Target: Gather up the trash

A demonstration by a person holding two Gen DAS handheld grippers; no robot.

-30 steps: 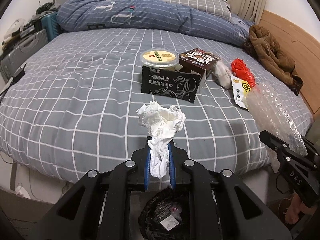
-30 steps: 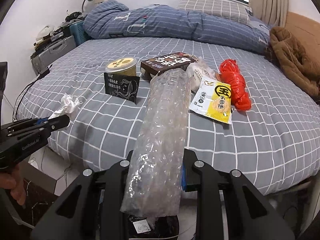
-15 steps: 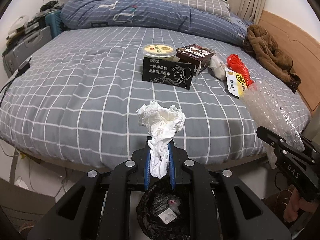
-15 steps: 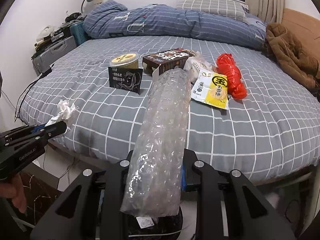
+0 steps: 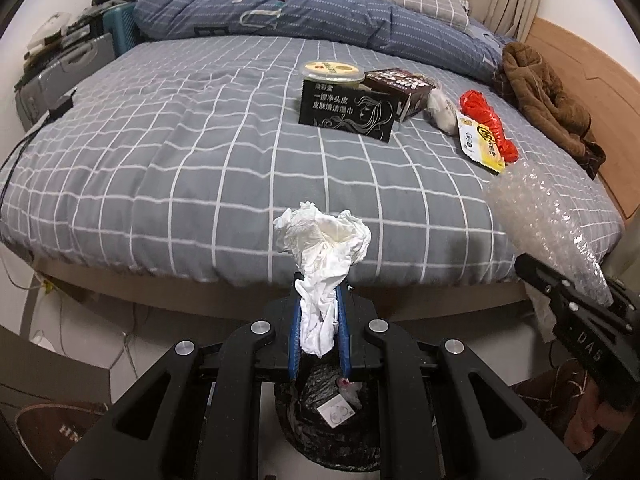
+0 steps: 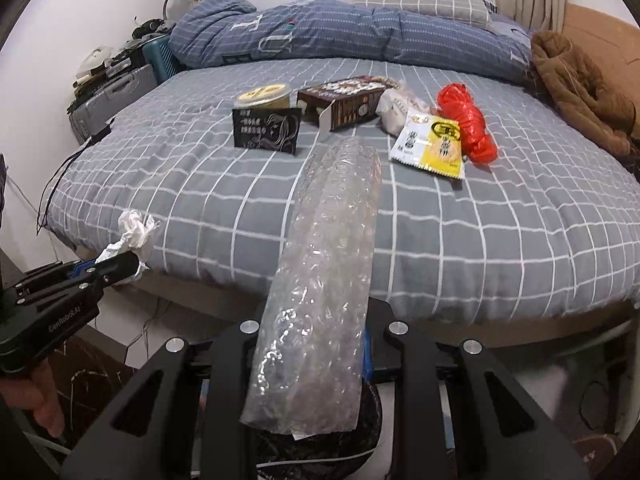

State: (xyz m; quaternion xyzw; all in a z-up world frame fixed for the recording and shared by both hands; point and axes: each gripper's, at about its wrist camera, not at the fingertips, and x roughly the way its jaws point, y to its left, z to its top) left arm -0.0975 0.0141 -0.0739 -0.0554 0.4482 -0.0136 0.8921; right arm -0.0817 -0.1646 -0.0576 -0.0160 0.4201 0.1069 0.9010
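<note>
My left gripper [image 5: 319,312] is shut on a crumpled white tissue [image 5: 324,248], held over the black-lined trash bin [image 5: 332,432] on the floor in front of the bed. My right gripper [image 6: 316,344] is shut on a long roll of clear bubble wrap [image 6: 328,264], also above the bin [image 6: 320,452]. Each gripper shows in the other's view: the left one [image 6: 116,264] at the left, the right one [image 5: 560,292] at the right. More trash lies on the bed: a black card [image 5: 346,110], a round tub [image 5: 332,70], a brown box [image 5: 398,84], a snack packet [image 5: 480,142], a red bag [image 5: 486,124].
The grey checked bed [image 5: 200,140] fills the view, with a blue duvet [image 5: 320,12] at the back and a brown coat [image 5: 548,96] at the right. Suitcases [image 5: 68,64] stand left of the bed. Cables hang at the bed's left edge.
Both grippers have drawn back from the bed and now hang past its front edge, more over the bin. Both still hold their items.
</note>
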